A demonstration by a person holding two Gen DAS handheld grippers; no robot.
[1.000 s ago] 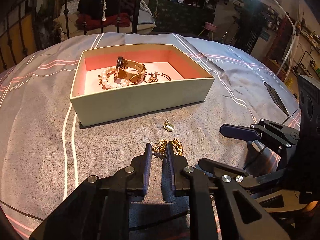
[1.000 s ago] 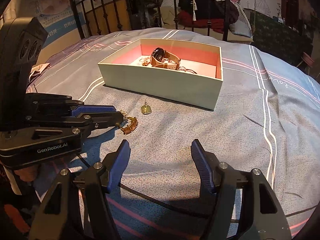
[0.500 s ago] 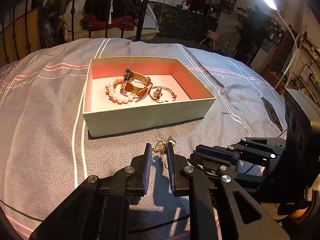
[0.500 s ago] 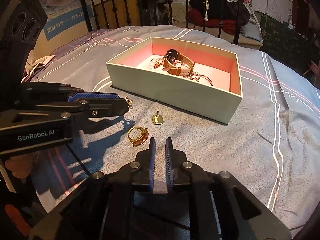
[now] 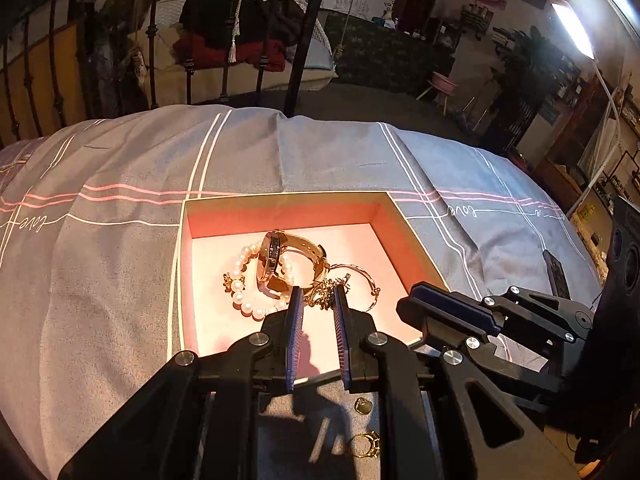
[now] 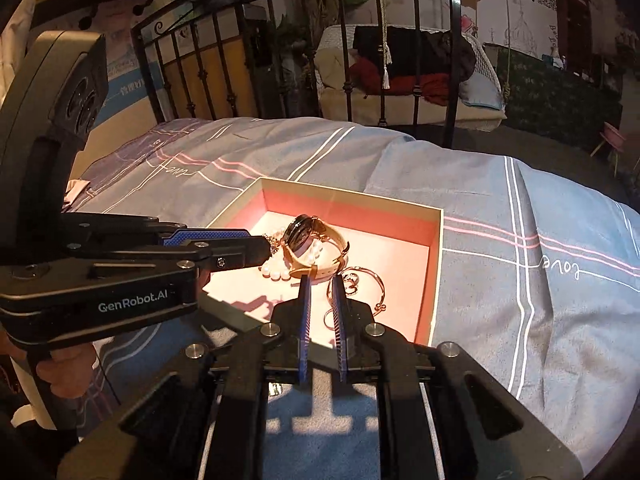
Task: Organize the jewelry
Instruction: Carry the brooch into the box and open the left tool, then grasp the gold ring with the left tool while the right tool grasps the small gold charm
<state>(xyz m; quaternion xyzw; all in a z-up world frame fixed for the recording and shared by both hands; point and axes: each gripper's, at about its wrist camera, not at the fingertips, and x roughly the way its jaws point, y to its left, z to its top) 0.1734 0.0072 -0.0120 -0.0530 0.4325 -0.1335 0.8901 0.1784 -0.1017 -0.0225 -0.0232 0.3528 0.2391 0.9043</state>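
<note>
An open box (image 5: 182, 280) with a pink inside lies on the bed. In it are a watch (image 5: 276, 260), a pearl bracelet (image 5: 240, 292) and a thin bangle (image 5: 366, 280). My left gripper (image 5: 317, 296) is shut on a gold chain (image 5: 324, 298) and holds it over the box. My right gripper (image 6: 321, 284) is shut and empty, over the box's near edge (image 6: 436, 280). A gold ring (image 5: 365, 445) and a small gold pendant (image 5: 363, 405) lie on the bedspread below the left gripper.
The grey striped bedspread (image 5: 100, 280) lies all around the box. A black iron bed rail (image 6: 340, 52) stands behind. A dark flat object (image 5: 556, 274) lies on the bed at the right.
My left gripper has lifted the gold chain off the bed and carried it forward over the box. My right gripper closed, empty, and moved up to the box.
</note>
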